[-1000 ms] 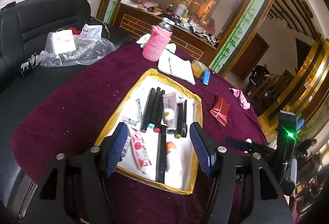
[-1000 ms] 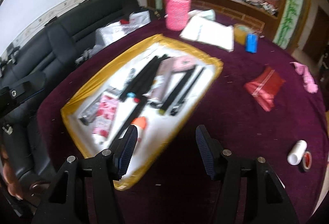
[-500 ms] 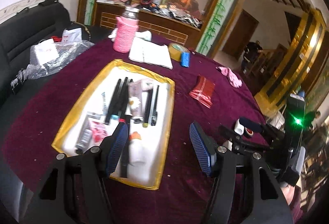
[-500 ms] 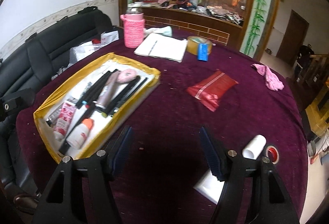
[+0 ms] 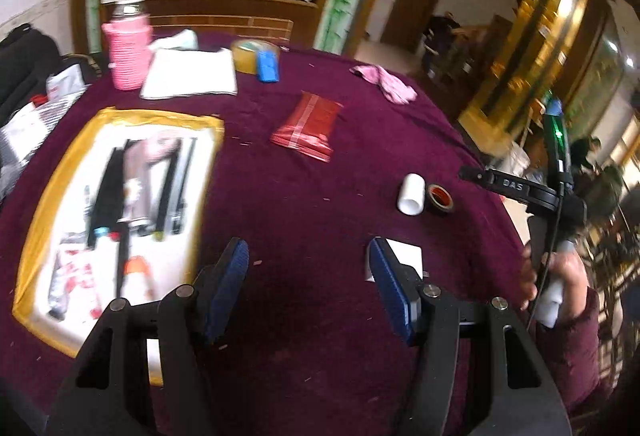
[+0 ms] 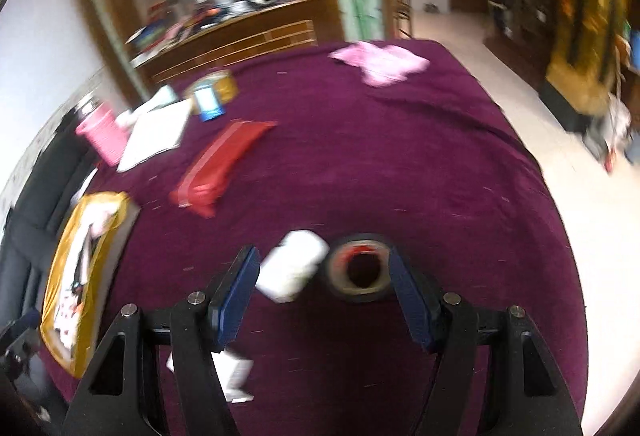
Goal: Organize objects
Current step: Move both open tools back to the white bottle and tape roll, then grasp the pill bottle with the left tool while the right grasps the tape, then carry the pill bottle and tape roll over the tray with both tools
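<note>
A gold-rimmed tray (image 5: 44,192) at the left of the purple table holds several pens, tubes and small bottles. My left gripper (image 5: 308,252) is open over bare cloth to the right of the tray, and a white card (image 5: 406,254) lies by its right finger. My right gripper (image 6: 322,260) is open above a white roll (image 6: 294,266) and a black tape roll (image 6: 360,270). Both lie side by side in the gap between its fingers, and the pads do not press on them. A red pouch (image 6: 218,164) and a pink cloth (image 6: 380,62) lie farther back.
At the back left stand a pink-wrapped bottle (image 5: 128,52), a white notebook (image 5: 190,76), a yellow tape roll (image 5: 250,54) and a blue item (image 5: 267,65). A black sofa (image 6: 36,188) borders the table's left. The table's right edge drops to pale floor (image 6: 580,156). A person's hand (image 5: 560,276) holds the other gripper.
Both grippers have swung right, away from the tray. The right gripper now hangs over the white roll and black tape roll, with its jaws slightly wider than a second ago.
</note>
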Action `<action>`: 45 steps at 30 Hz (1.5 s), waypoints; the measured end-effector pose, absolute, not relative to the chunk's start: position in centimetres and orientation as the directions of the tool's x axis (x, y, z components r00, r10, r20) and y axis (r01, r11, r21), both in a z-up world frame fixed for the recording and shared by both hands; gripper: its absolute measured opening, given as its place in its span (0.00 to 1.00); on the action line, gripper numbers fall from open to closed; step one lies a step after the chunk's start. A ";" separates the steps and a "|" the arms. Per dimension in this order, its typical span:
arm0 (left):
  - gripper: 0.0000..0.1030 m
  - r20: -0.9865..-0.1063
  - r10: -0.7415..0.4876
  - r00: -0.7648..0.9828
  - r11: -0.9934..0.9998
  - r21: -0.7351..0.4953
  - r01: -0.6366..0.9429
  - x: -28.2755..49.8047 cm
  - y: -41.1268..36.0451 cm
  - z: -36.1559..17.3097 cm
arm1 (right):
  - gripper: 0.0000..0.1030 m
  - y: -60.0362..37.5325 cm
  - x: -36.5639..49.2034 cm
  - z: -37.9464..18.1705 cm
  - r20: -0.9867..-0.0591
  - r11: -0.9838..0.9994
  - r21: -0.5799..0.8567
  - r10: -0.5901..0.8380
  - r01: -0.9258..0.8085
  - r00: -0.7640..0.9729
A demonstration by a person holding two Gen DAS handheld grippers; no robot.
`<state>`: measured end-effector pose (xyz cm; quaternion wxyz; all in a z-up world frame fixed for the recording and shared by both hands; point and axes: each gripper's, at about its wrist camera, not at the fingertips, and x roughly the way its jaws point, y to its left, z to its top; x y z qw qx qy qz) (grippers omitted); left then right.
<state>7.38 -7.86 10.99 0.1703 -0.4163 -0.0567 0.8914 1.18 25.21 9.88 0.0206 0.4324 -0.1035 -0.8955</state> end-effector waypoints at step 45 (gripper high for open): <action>0.29 -0.847 0.379 -0.374 -0.780 -0.074 -0.622 -3.7 11.5 3.6 | 0.13 30.3 -1.7 2.9 -0.801 -0.964 0.251 -0.157 -0.086 -0.577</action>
